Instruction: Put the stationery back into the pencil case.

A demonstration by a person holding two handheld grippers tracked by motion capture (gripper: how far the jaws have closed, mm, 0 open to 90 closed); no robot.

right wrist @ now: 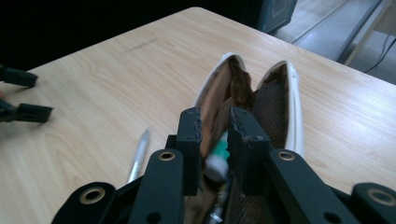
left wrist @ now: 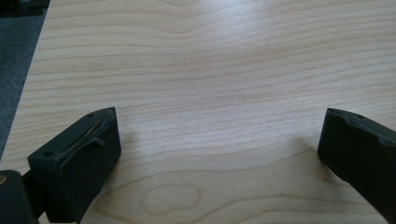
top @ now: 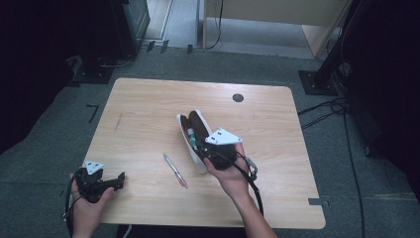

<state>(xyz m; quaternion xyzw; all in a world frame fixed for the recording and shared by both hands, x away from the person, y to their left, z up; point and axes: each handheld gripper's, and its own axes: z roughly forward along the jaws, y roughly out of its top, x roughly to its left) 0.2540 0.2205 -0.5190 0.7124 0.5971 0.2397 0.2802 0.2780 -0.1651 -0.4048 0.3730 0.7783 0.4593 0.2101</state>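
An open pencil case [top: 196,122], white outside and brown inside, is tilted near the table's middle. My right gripper [top: 199,145] reaches into its near end. In the right gripper view the jaws [right wrist: 215,119] stand close together over the case [right wrist: 275,100], pinching its brown lining, with a green-and-white marker [right wrist: 218,158] just below them. A silver pen [top: 175,170] lies on the wood to the left of the case [right wrist: 138,156]. My left gripper [top: 121,180] rests open at the table's near left corner, with bare wood between its jaws [left wrist: 219,126].
The wooden table [top: 148,99] has a dark round grommet [top: 237,97] at the back right and a faint pencil mark [top: 118,122] at the left. Grey carpet surrounds it, with cables [top: 322,111] and dark stand feet to the right and behind.
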